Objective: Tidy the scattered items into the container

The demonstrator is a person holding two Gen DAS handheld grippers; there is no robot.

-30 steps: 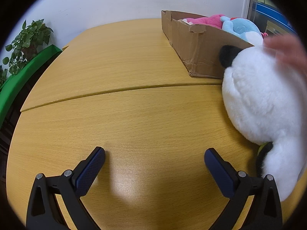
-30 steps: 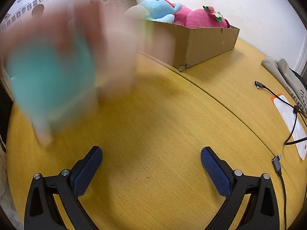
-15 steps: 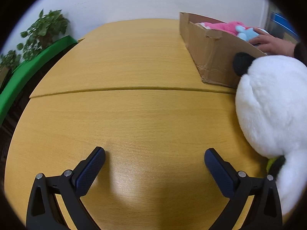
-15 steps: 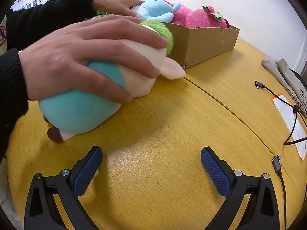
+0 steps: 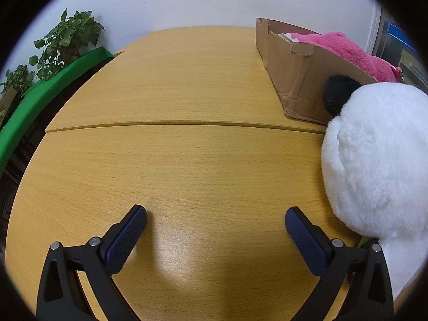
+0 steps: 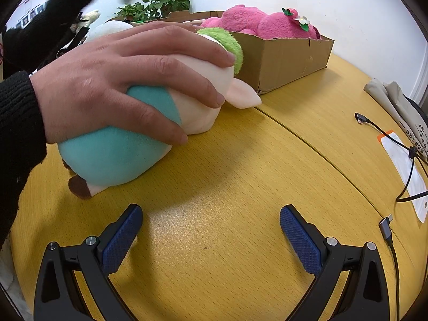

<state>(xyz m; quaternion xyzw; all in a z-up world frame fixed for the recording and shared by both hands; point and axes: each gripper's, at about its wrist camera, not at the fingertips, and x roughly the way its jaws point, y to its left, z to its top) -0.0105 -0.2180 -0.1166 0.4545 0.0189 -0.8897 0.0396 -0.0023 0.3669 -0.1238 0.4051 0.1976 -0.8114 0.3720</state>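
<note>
Cardboard box (image 6: 289,56) sits at the far side of the wooden worktop (image 6: 240,187), with a pink plush (image 6: 256,22) already inside. A teal plush doll (image 6: 117,149) with a green tuft lies on the worktop in front of the box, and a bare hand (image 6: 115,85) is pressed over it. The white panda plush (image 5: 374,160) rests right against the box's near wall. Left tool (image 5: 215,223) and right tool (image 6: 211,222) both hover spread wide apart, gripping nothing. Some cables (image 6: 401,160) lie off right.
</note>
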